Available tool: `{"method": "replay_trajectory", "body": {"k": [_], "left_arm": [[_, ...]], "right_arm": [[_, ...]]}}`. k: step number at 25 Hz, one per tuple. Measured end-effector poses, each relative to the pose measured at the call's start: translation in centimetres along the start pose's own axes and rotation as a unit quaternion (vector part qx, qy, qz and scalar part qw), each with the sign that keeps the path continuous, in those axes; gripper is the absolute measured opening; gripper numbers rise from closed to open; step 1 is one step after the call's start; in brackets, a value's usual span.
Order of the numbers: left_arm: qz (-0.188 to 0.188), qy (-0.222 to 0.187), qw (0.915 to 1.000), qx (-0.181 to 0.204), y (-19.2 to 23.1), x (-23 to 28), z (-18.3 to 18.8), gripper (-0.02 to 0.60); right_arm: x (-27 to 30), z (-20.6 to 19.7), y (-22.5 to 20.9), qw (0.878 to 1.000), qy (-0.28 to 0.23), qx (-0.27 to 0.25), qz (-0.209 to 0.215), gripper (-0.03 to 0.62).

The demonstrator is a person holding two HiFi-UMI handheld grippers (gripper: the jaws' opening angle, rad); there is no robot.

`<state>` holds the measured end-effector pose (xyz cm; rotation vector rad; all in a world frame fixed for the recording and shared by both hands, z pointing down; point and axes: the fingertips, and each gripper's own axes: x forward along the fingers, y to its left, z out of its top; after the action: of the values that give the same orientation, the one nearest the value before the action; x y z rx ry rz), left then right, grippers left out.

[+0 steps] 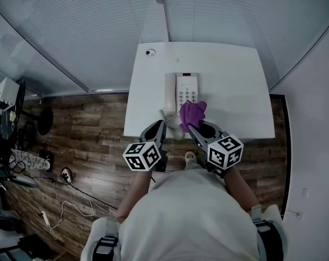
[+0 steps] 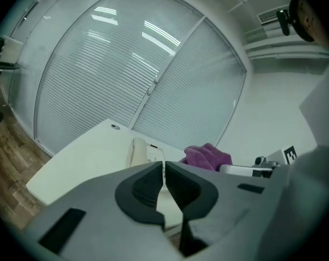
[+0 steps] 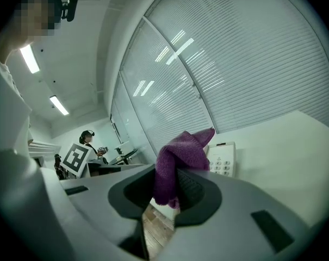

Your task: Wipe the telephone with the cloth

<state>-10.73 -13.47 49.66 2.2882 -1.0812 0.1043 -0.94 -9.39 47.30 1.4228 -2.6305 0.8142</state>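
Two tools: you hold both low in front of you, tips at the near edge of the table, side by side and just apart
Left side: your left gripper (image 2: pixel 164 172) has its jaws pressed together with nothing between them; it points towards the phone from the near left
Right side: your right gripper (image 3: pixel 174 188) is clamped on the purple knitted cloth (image 3: pixel 181 155), which bunches up and stands above the pads
Cloth position: from your head view it overlaps the near right corner of the phone; whether it touches the phone you cannot tell
Phone: the white push-button telephone (image 1: pixel 186 90) lies flat and square to you, its handset (image 1: pixel 169 94) seated in the cradle on the left, keypad on the right
Support: the white rectangular table (image 1: pixel 235 91) carries only the phone and a small round fitting at its far left corner
Beyond: grey slatted blinds (image 1: pixel 99 31) close off the far side
Done so far: the cloth is picked up and brought to the phone
Left to do: judging by this, the wiping is barely begun; keypad, handset and casing seem to need their passes, and your free left tool could steady the phone
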Motion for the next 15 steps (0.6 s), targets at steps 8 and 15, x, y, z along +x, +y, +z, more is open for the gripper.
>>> {"method": "replay_trajectory", "body": {"k": [8, 15], "left_arm": [[-0.016, 0.03, 0.9994, -0.006, -0.9, -4.9, -3.1, 0.034], [-0.02, 0.036, 0.9991, -0.009, -1.8, -8.8, -5.2, 0.034]], "right_arm": [[-1.8, -2.8, 4.5, 1.0, 0.007, -0.001, -0.003, 0.098], [-3.3, -4.8, 7.9, 1.0, 0.016, -0.013, 0.002, 0.098]]}}
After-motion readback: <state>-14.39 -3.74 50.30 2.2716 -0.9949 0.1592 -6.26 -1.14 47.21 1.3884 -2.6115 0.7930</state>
